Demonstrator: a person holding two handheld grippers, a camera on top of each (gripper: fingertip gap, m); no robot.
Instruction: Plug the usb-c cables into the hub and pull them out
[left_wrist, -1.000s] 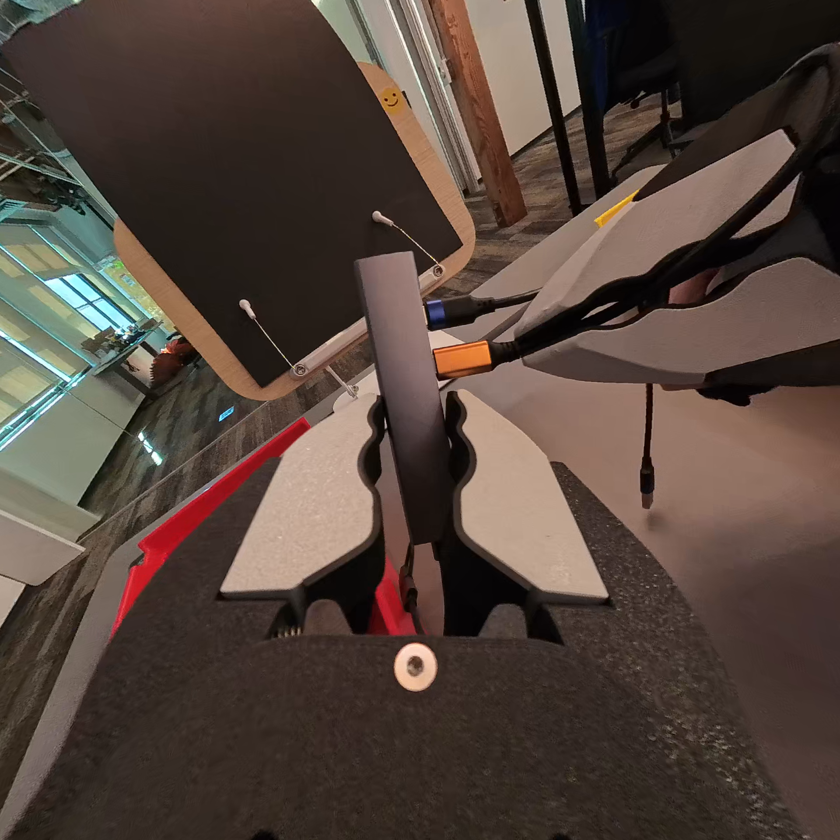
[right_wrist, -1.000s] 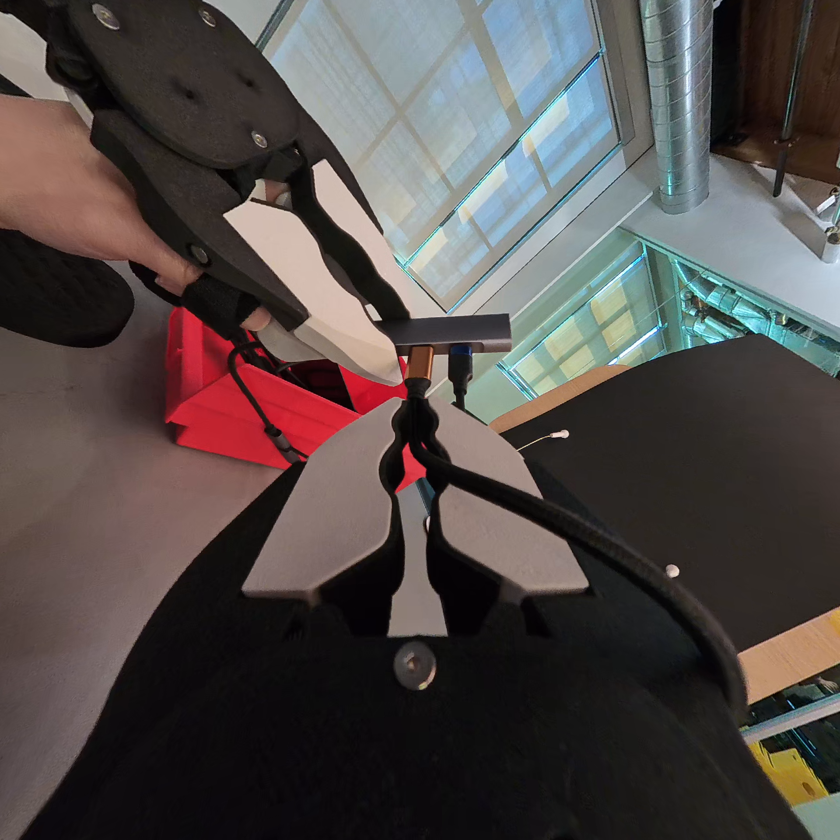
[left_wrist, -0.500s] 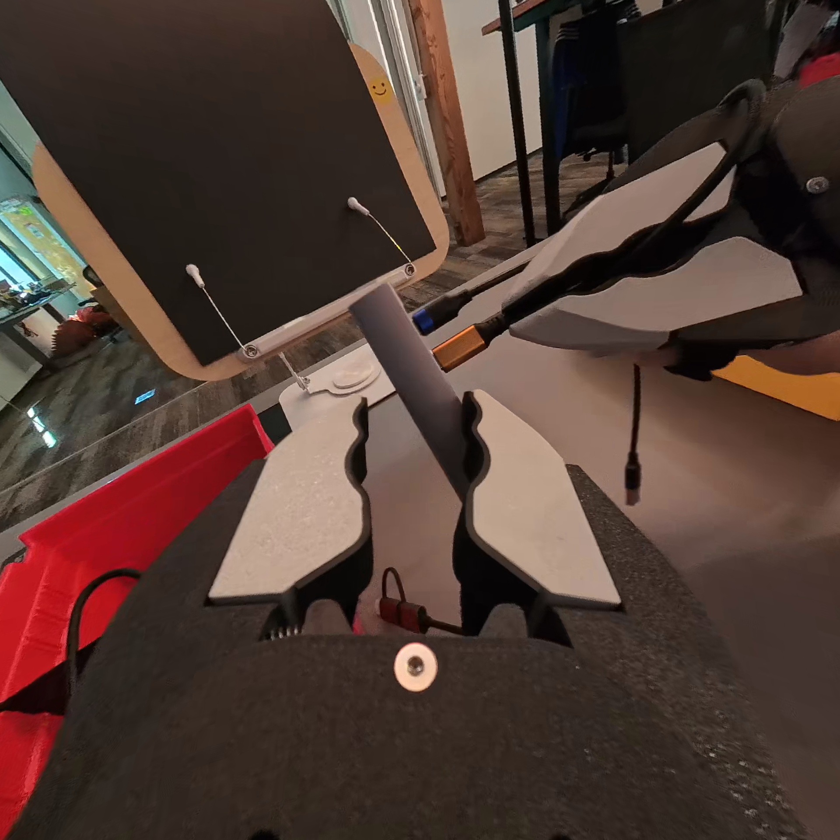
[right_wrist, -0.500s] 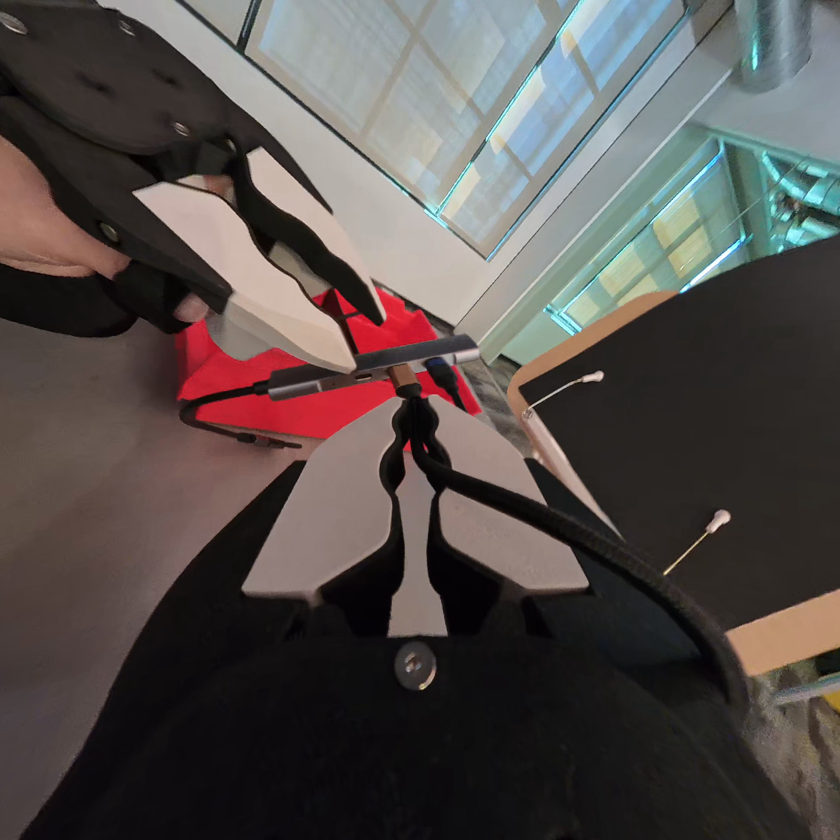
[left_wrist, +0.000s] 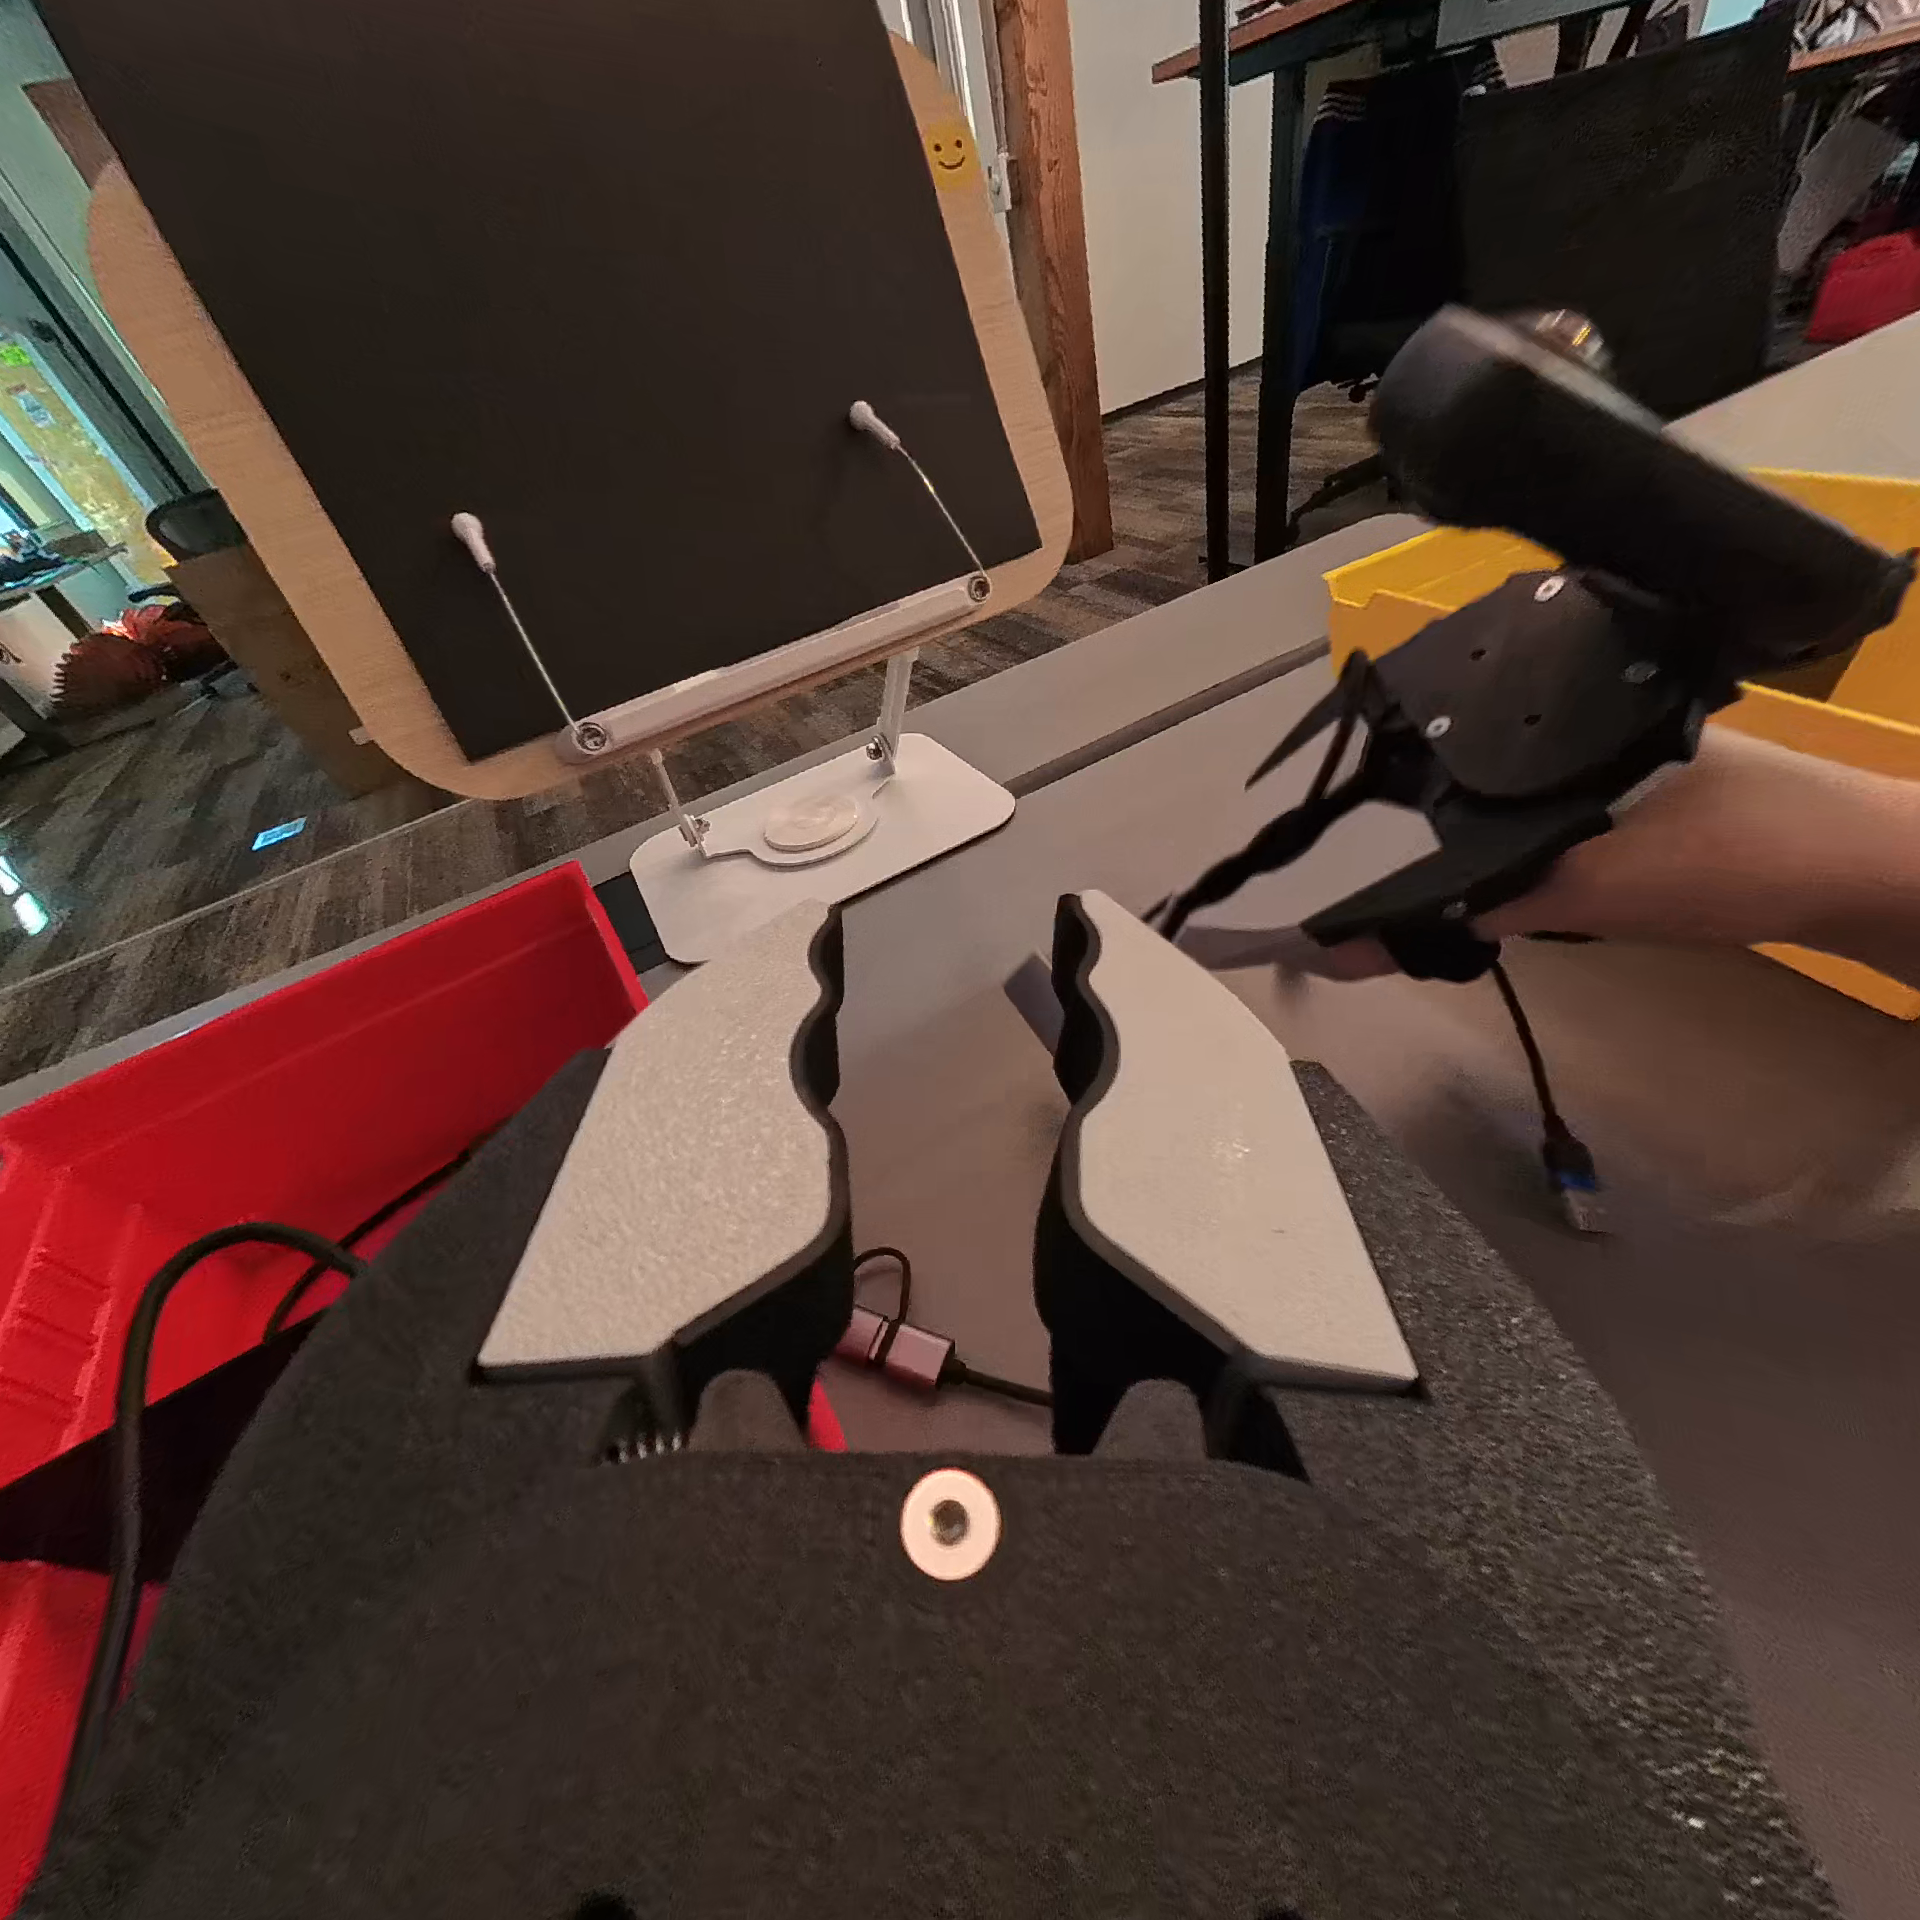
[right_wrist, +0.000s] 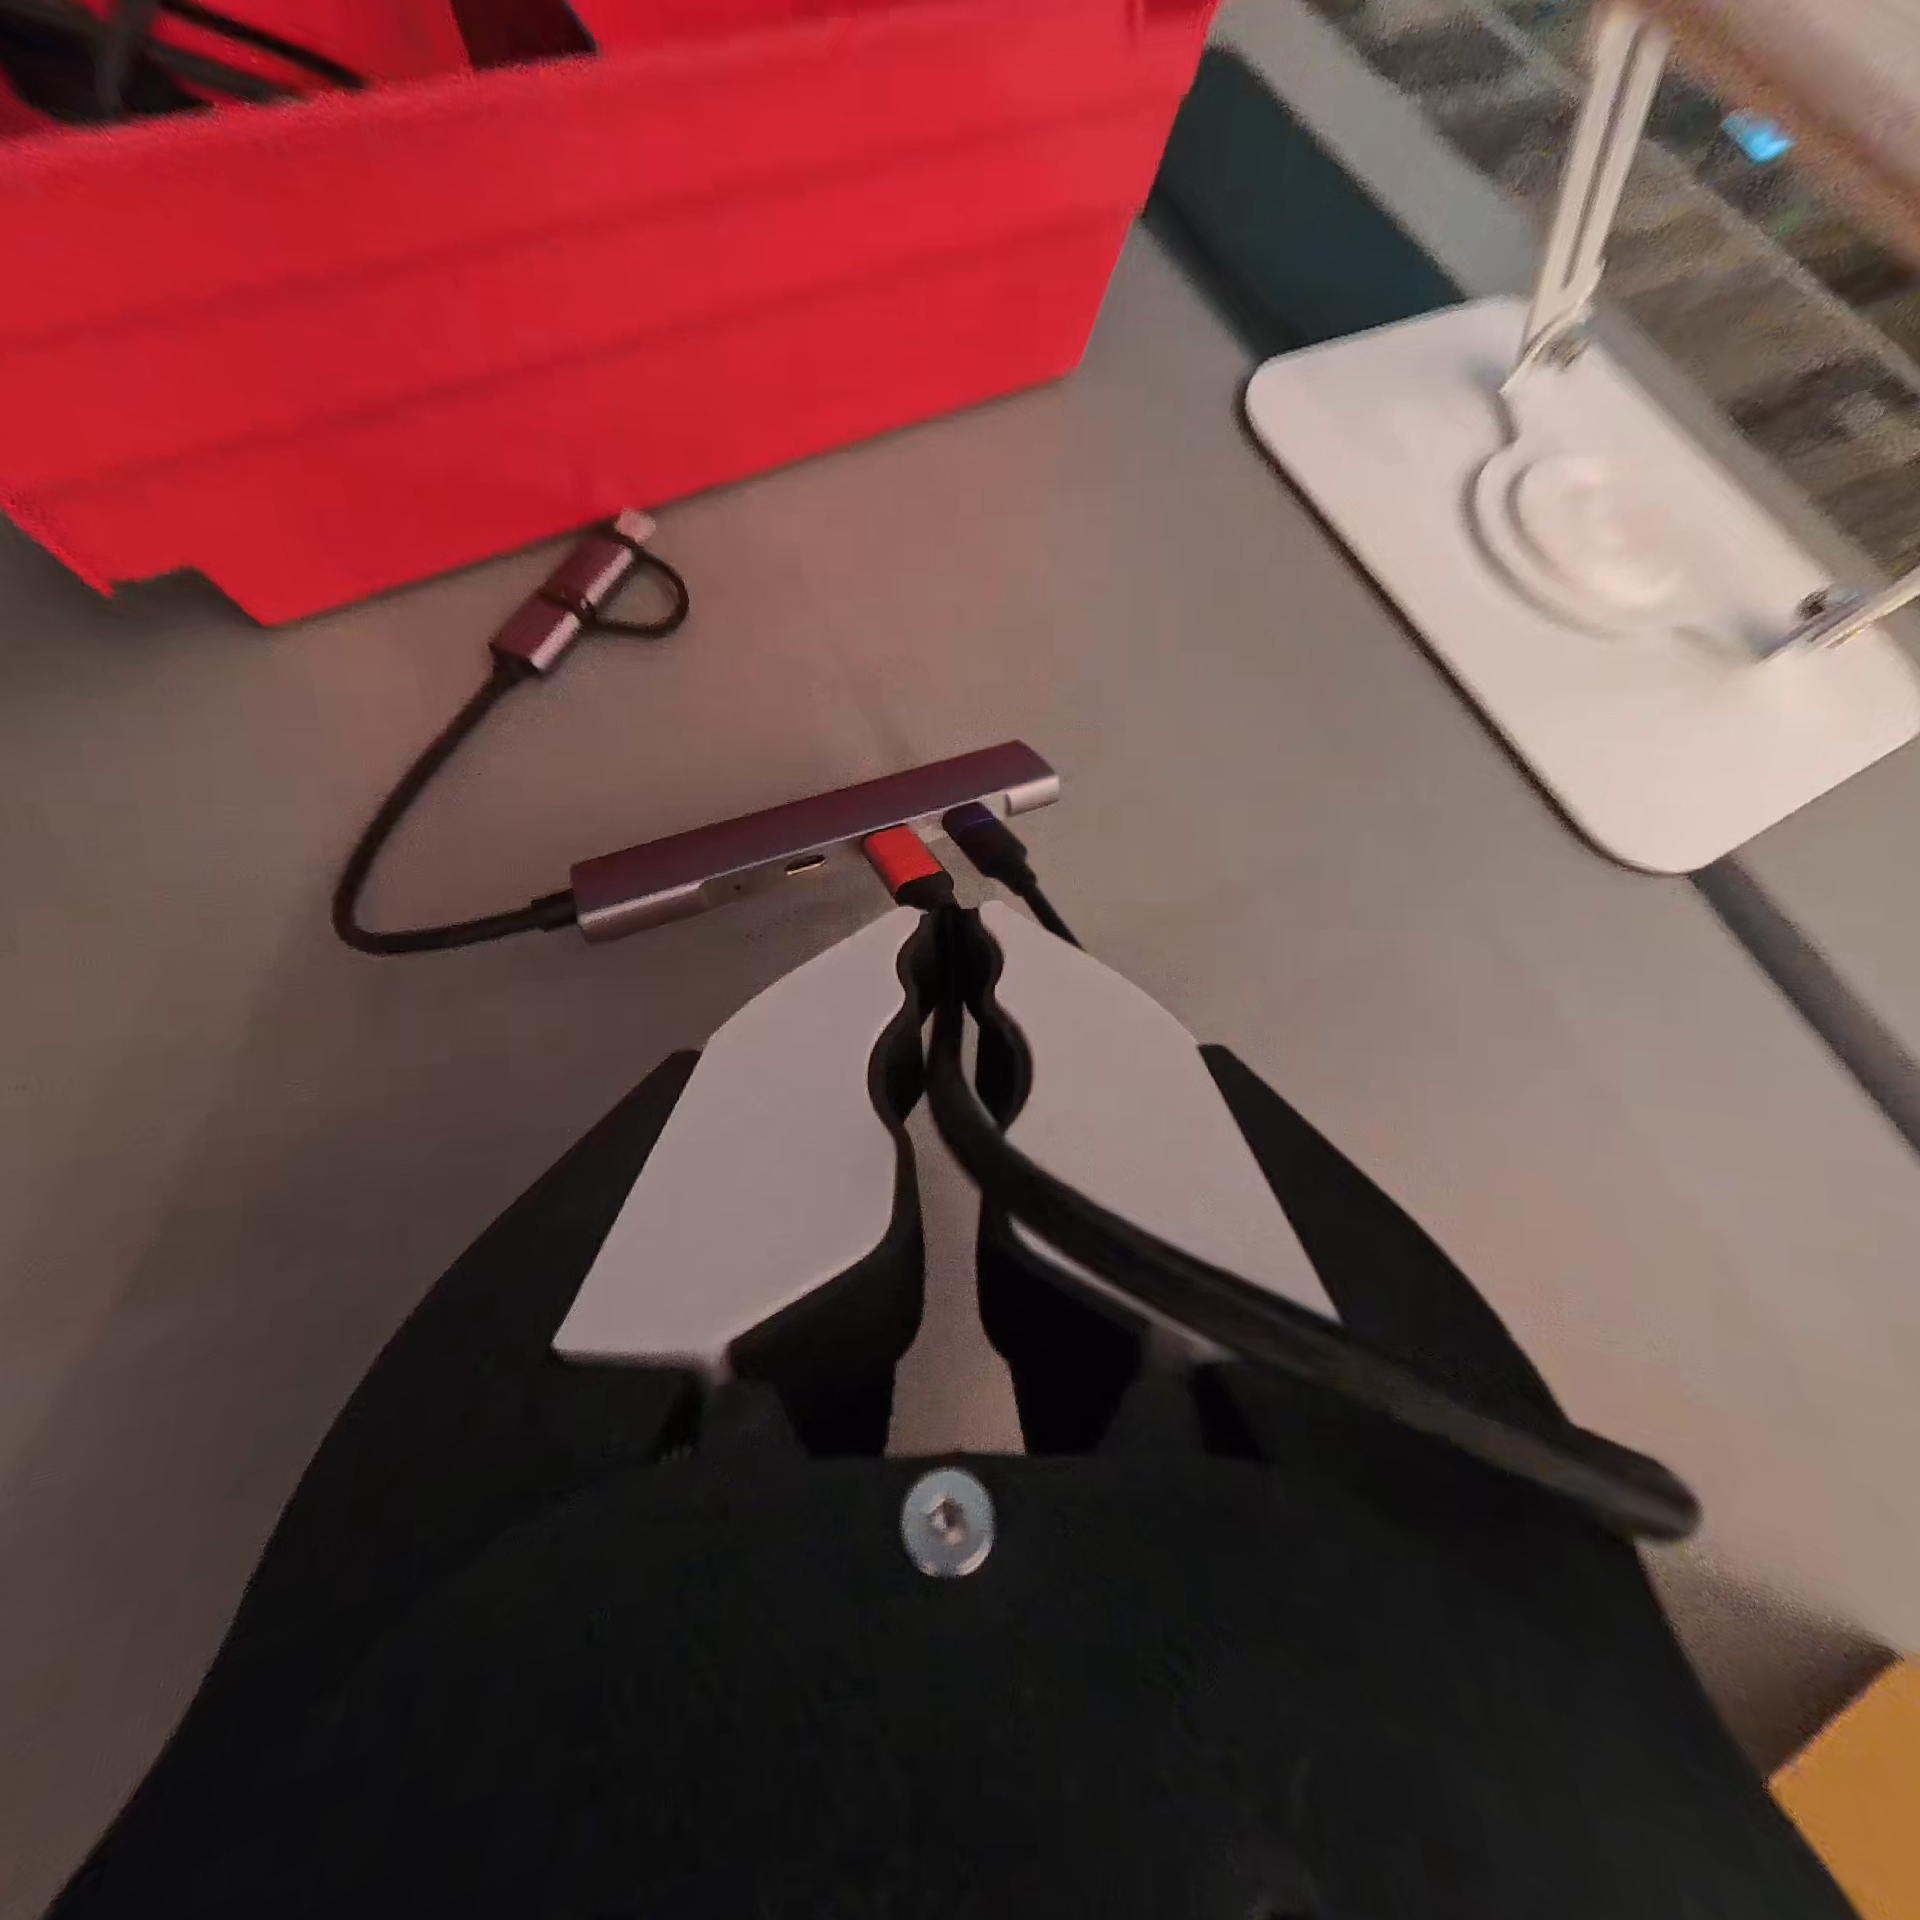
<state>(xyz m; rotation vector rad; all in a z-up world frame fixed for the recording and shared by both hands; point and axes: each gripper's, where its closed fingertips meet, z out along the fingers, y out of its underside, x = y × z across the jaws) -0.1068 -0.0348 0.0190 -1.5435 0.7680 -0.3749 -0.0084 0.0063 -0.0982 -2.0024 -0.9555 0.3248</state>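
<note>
The grey usb-c hub (right_wrist: 821, 842) lies flat on the grey table. An orange plug (right_wrist: 904, 868) and a blue plug (right_wrist: 982, 831) sit in its side ports. My right gripper (right_wrist: 940, 930) is shut on the black cable just behind the orange plug. In the left wrist view my right gripper (left_wrist: 1195, 925) is low over the table at the right, and the hub (left_wrist: 1029, 997) shows only as a corner behind my right finger. My left gripper (left_wrist: 951, 925) is open and empty. A loose cable end (left_wrist: 1564, 1174) hangs below the right gripper.
A red bin (right_wrist: 571, 260) with cables stands left of the hub. The hub's own lead and adapter (right_wrist: 571, 613) lie beside it. A white stand base (right_wrist: 1558, 582) holds a black board (left_wrist: 561, 343) behind. A yellow bin (left_wrist: 1455, 582) stands at the right. Across from one pair of fingers to the other is roughly 15 cm.
My left gripper has opened and let go of the hub. The hub has gone from upright in the air to flat on the table, and my right gripper came down with it.
</note>
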